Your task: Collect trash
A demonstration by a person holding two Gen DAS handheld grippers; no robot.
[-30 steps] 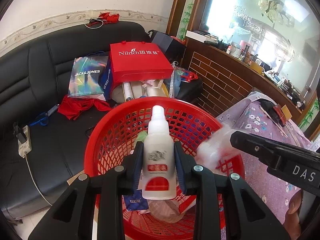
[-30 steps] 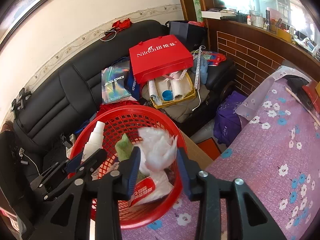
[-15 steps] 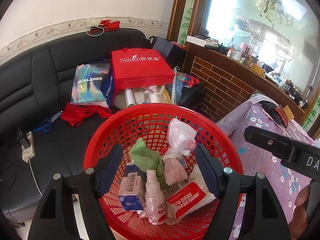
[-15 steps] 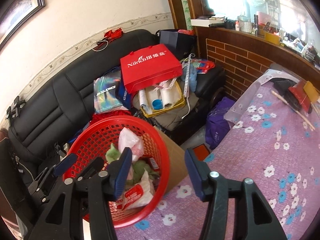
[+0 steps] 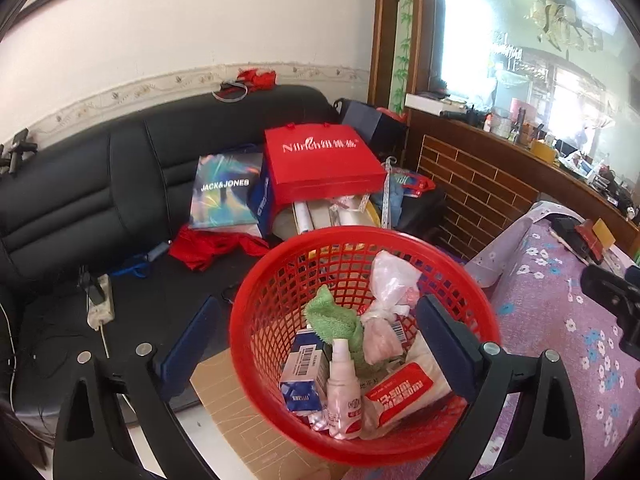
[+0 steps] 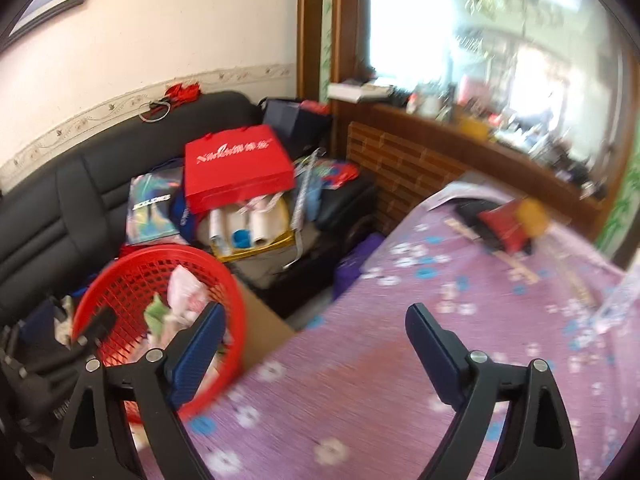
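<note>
Left wrist view: looks down into the red basket (image 5: pixel 256 320) from above and behind.
Left tool (image 5: pixel 320 340): spread wide, holding nothing; its two blue pads sit either side of the basket, the left pad outside the rim, the right pad over the right inner wall.
Basket contents: a white spray bottle (image 5: pixel 343 396) lies between the fingers, nozzle pointing away; just left of it a small blue-and-white box (image 5: pixel 302 380); just right of it a red-and-white packet (image 5: pixel 404 394); beyond them a green cloth (image 5: pixel 334 318) and a knotted plastic bag (image 5: pixel 386 304), touching each other.
Under the basket: brown cardboard (image 5: pixel 232 404) shows below the left rim.
Beyond the tool: black sofa (image 5: pixel 80 200) carrying a red gift bag (image 5: pixel 320 164) and a Jack & Jones bag (image 5: pixel 226 190).
Right of the tool: table with a purple flowered cloth (image 5: pixel 560 320); the right tool's dark tip (image 5: pixel 612 292) shows at that edge.

Right wrist view: blurred overall.
Right tool (image 6: pixel 312 344): wide apart and empty, hanging over the table's purple cloth (image 6: pixel 400 340).
Basket (image 6: pixel 236 312): to the tool's left, partly behind the left pad, with the green cloth (image 6: pixel 156 310) and plastic bag (image 6: pixel 182 284) showing inside.
Left tool (image 6: pixel 98 326): seen at the basket's near-left rim.
Far side of the table: a red object (image 6: pixel 506 222), too blurred to name.
</note>
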